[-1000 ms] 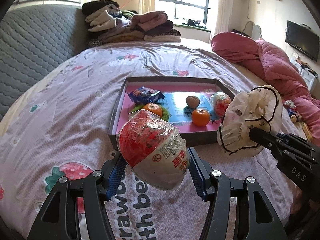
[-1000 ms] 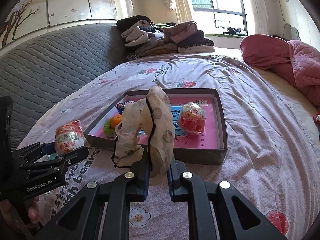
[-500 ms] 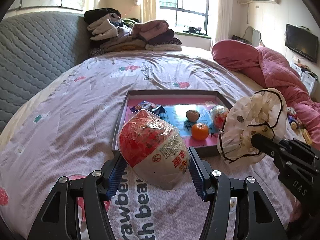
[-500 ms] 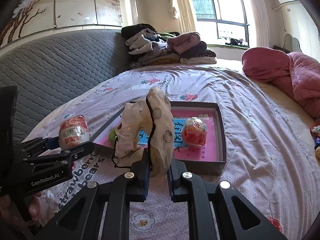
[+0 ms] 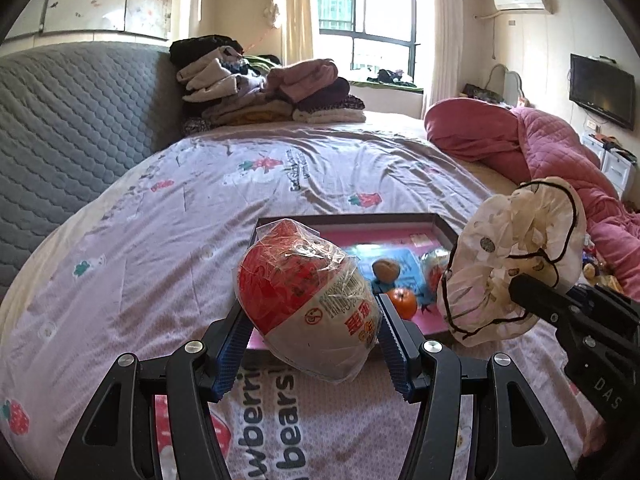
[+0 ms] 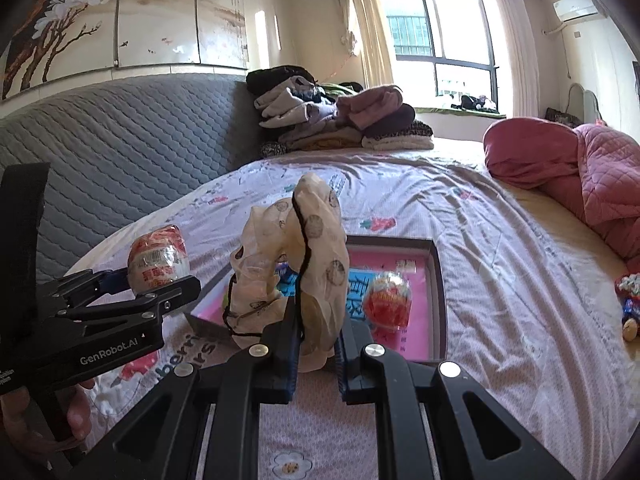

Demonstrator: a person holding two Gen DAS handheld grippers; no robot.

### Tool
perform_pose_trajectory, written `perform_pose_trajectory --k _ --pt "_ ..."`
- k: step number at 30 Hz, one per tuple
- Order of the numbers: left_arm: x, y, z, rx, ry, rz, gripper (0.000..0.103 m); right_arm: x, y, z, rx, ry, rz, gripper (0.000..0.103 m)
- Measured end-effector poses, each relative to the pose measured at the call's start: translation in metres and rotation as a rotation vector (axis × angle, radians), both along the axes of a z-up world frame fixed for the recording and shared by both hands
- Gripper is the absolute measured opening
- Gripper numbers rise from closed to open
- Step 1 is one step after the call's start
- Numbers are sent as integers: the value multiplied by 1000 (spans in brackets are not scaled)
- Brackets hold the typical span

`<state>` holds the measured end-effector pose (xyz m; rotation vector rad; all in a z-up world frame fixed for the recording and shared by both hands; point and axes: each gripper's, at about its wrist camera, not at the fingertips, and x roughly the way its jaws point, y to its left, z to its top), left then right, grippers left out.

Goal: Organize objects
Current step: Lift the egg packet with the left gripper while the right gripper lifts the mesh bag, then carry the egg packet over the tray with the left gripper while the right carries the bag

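Surface: a bed [image 5: 168,240] under a lilac sheet printed with strawberries and bear lettering; the sheet is lightly creased
Headboard: grey quilted headboard [image 6: 112,144] along the left side; a painted blossom panel [image 6: 120,12] on the wall above it
Far end: a pile of folded clothes [image 5: 264,88] against the headboard corner; a window [image 6: 444,36] with cream curtains behind it
Right side: a pink quilt [image 5: 532,148] bunched on the mattress; a wall television [image 5: 602,90] and an air conditioner [image 5: 520,2] beyond
Tray: a shallow dark-rimmed box [image 6: 438,276] with a pink floor lies flat on the sheet; inside it a wrapped red egg toy [image 6: 388,300], a tangerine [image 5: 402,302] and a brown nut [image 5: 386,269]
Left gripper [image 5: 312,332]: jaws spread wide, blue pads pressed on both sides of a plastic-wrapped red-and-white egg [image 5: 306,300]; held above the sheet, near the tray's front edge
Right gripper [image 6: 318,340]: jaws drawn nearly together, pinching a cream dotted scrunchie [image 6: 316,252] with black trim; it stands upright above the tray's near rim
Person: a hand [image 6: 76,412] grips the left tool's handle
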<state>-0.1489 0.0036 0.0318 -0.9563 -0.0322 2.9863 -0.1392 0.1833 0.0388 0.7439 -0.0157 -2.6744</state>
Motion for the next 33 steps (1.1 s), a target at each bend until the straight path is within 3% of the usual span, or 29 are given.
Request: perform_pose_trajectory --k 11,19,33 --pt "-25 -7 19 21 34 12 62 -26 -2 23 4 45 -4 15" --pt "-54 -7 30 -5 56 28 62 -57 -6 28 3 44 -9 15" --pt "-100 -8 -8 -16 -25 41 62 -98 -17 13 36 24 2 15"
